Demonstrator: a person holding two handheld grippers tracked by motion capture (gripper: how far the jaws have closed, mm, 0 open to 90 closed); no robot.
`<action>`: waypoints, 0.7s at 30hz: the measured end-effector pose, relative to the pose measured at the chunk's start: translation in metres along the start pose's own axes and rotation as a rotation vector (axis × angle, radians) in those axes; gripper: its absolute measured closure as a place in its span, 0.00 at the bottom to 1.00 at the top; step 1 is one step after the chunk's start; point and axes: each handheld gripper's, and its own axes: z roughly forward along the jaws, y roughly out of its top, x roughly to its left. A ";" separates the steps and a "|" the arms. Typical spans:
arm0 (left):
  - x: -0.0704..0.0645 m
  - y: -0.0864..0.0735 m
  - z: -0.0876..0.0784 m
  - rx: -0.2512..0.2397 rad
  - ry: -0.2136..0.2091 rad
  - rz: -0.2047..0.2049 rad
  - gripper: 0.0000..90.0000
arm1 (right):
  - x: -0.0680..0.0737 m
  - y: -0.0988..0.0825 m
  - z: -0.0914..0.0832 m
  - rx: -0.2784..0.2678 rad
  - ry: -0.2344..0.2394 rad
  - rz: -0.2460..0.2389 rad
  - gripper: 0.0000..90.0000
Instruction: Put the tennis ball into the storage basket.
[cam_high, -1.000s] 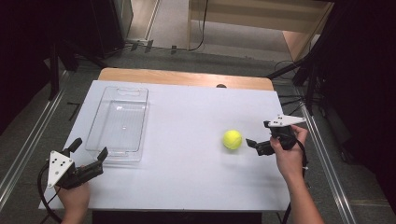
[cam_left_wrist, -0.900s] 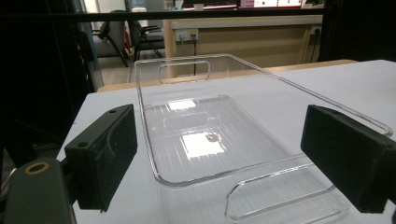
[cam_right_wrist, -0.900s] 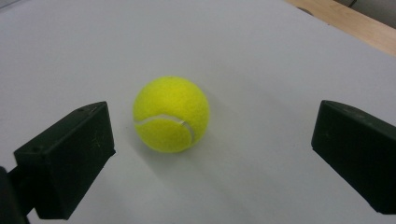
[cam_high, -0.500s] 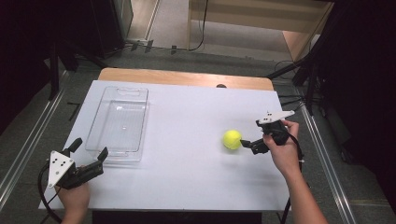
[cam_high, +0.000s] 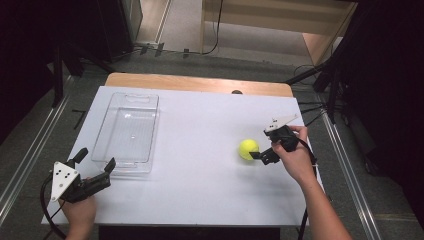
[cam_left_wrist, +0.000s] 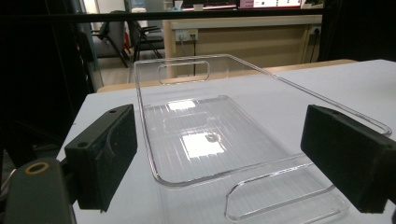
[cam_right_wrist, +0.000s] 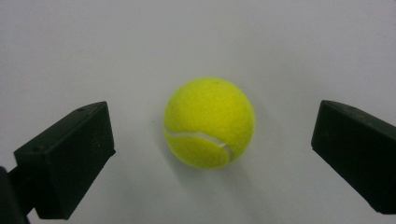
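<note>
Right gripper (cam_right_wrist: 212, 154) jaws spread wide, fuzzy yellow tennis ball (cam_right_wrist: 209, 122) centred between them on the white table (cam_high: 200, 175), likely lined up to pinch. Left gripper (cam_high: 95, 167) also spread, idle before the clear plastic tray (cam_left_wrist: 210, 140).

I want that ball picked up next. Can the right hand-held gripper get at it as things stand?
Probably yes: the right hand-held gripper is open, with the tennis ball lying centred ahead of its jaws, nothing between.
</note>
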 end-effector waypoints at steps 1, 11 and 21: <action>0.000 0.000 0.000 0.000 0.000 0.000 0.13 | 0.000 0.001 0.001 0.007 0.003 -0.002 0.00; 0.000 0.000 0.000 0.000 0.000 0.000 0.13 | 0.000 0.008 0.017 0.090 0.040 -0.024 0.00; 0.000 0.000 0.000 0.000 -0.001 0.001 0.13 | -0.001 0.009 0.029 0.142 0.058 -0.036 0.00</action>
